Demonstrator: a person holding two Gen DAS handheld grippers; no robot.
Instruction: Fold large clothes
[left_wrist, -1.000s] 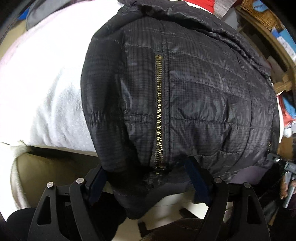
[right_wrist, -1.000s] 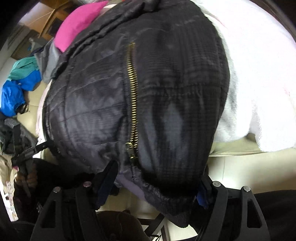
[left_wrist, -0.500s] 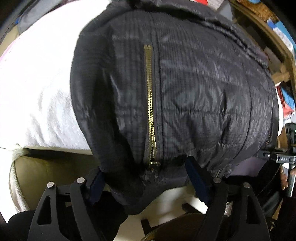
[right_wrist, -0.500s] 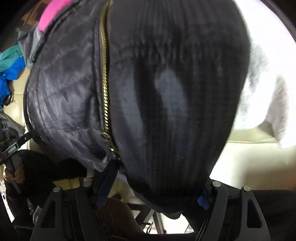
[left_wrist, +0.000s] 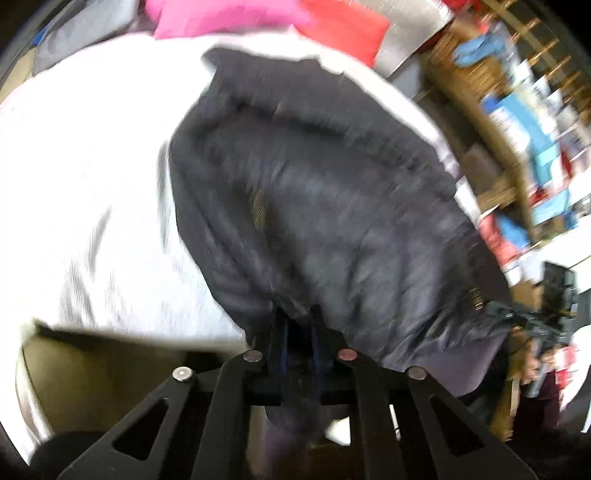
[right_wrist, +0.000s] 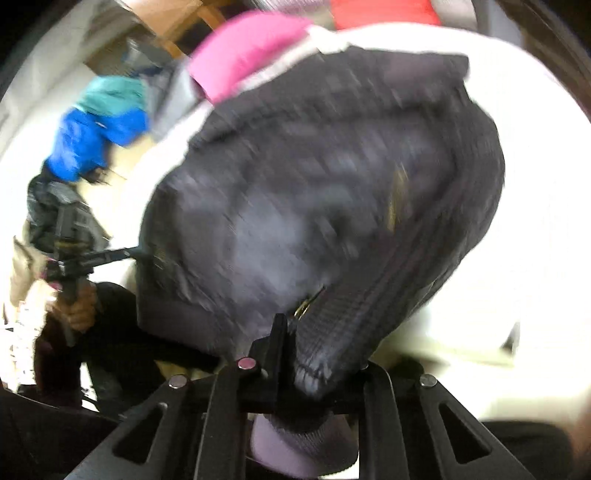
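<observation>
In the left wrist view, heavily blurred, the left gripper (left_wrist: 299, 332) has just been closing its jaws and now stands clamped on the near hem of the black quilted jacket (left_wrist: 332, 206), a fold of the dark fabric bunched between the two fingers and hanging down below them. The jacket lies spread over a white fleecy blanket (left_wrist: 92, 192), its hem drawn up off the blanket's near edge, and a brass pocket zip (left_wrist: 258, 210) shows as a smear on its left half. A pink cushion (left_wrist: 221, 18) and a red cushion (left_wrist: 343, 26) sit beyond the blanket, and wooden shelves (left_wrist: 517, 122) full of coloured things fill the right side. At the right edge the right gripper (left_wrist: 535, 325) grips the jacket's other hem corner. In the right wrist view, also blurred, the right gripper (right_wrist: 295, 343) has likewise just been closing its jaws and is clamped on the jacket's (right_wrist: 314, 184) ribbed hem, beside the lower end of a pocket zip (right_wrist: 306, 304). The jacket rests on the blanket (right_wrist: 535, 221), with the pink cushion (right_wrist: 243, 44) behind it and a blue and teal garment (right_wrist: 99, 122) at the left. Farther left, a hand (right_wrist: 77, 306) holds the left gripper (right_wrist: 125, 254), whose fingers reach the jacket's far hem.
</observation>
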